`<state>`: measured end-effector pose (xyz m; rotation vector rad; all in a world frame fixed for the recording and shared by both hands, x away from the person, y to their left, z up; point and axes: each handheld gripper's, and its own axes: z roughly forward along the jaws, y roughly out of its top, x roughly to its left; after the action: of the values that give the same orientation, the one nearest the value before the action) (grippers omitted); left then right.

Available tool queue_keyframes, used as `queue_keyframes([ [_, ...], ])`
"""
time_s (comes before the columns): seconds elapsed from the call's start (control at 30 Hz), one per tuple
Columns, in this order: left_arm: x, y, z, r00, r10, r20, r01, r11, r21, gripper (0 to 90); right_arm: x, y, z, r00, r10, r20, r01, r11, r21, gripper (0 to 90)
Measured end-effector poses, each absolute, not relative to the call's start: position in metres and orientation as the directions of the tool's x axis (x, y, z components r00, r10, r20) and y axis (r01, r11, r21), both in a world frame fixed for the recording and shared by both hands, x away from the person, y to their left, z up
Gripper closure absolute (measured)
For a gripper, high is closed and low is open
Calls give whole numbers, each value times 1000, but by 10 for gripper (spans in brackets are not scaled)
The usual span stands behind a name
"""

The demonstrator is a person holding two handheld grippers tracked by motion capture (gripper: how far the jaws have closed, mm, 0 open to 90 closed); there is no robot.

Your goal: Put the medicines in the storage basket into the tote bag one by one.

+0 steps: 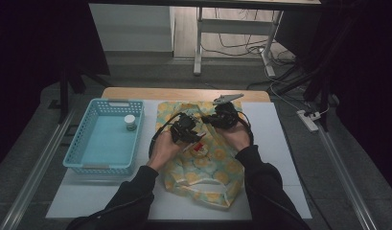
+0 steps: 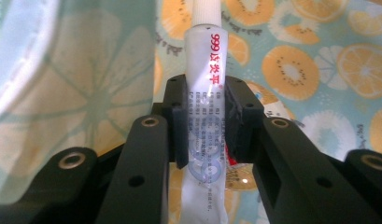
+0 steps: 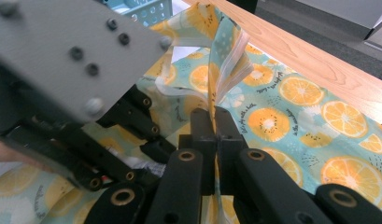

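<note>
A fruit-print cloth bag [image 1: 217, 172] lies on the white mat in the middle of the table. My left gripper [image 2: 207, 116] is shut on a white tube [image 2: 205, 51] with red "999" print, its cap end pointing away over the bag's fabric [image 2: 319, 70]. In the high view the left gripper [image 1: 186, 129] hovers over the bag's upper part, close beside the right gripper [image 1: 217, 120]. My right gripper [image 3: 215, 126] is shut on a raised fold of the bag's edge [image 3: 226, 51], holding it up. The left gripper's body [image 3: 72, 60] sits close at the left of the right gripper view.
A light blue plastic basket [image 1: 76, 158] stands left of the bag with a small white-lidded jar [image 1: 130, 122] inside. The white mat [image 1: 280, 158] covers most of the wooden table [image 1: 184, 93]. A power strip [image 1: 308, 120] lies on the floor at right.
</note>
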<state>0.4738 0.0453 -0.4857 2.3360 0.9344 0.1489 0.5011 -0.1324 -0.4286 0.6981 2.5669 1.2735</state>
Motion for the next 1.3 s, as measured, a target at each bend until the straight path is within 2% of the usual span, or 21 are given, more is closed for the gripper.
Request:
queue_keyframes([
  [0.47,483,44,-492,716,682,-152,622,-523,582,709,501,-131,-432,-870,491,37,328,522,788,897],
  [1.3,465,67,-468,756,625,-195,583,-508,634,394,501,-132,-429,-870,491,50,334,511,792,897],
])
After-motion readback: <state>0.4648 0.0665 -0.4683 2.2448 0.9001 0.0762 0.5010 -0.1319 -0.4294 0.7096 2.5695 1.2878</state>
